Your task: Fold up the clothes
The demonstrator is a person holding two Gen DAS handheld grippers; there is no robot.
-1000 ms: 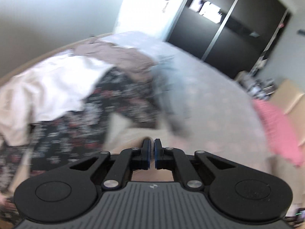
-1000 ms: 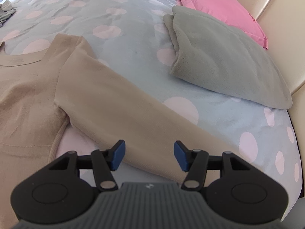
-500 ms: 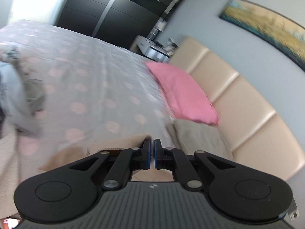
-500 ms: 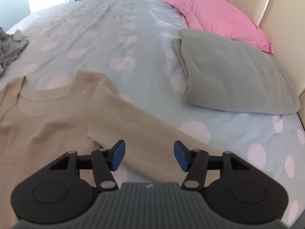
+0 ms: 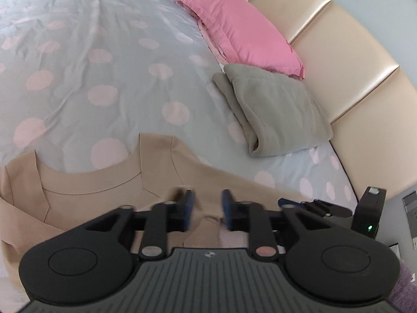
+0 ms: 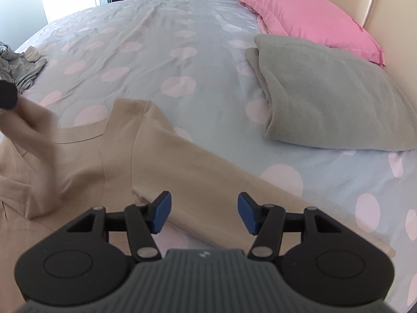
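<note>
Clothes to be folded are laid on the bed (image 6: pixel 161 39), whose grey cover is dotted with pale pink circles; it is the largest thing shown and fills most of both views. A cream padded headboard (image 5: pixel 338 60) is seen along its right side. Against the headboard a pink pillow (image 6: pixel 307 15) is propped. Just in front of the pillow, and touching it, a folded grey garment (image 6: pixel 331 96) is set, its folded edge turned toward the middle of the bed.

A tan long-sleeved top (image 5: pixel 86 198) is spread flat near the bottom of the views, neckline pointing up the bed. One sleeve (image 6: pixel 208 182) is stretched out to the right, passing beneath the right gripper. In the right wrist view a blurred strip of the same tan fabric is seen raised at the left side, below a dark, indistinct shape at the frame edge.

A crumpled grey garment (image 6: pixel 20 70) is left at the far left edge of the bed, well apart from the top.

The right gripper (image 6: pixel 204 212) is held over the sleeve with its blue pads wide apart and nothing between them. The left gripper (image 5: pixel 207 208) is shown above the top's chest, its fingers blurred and parted by a narrower gap, with no cloth pinched.
</note>
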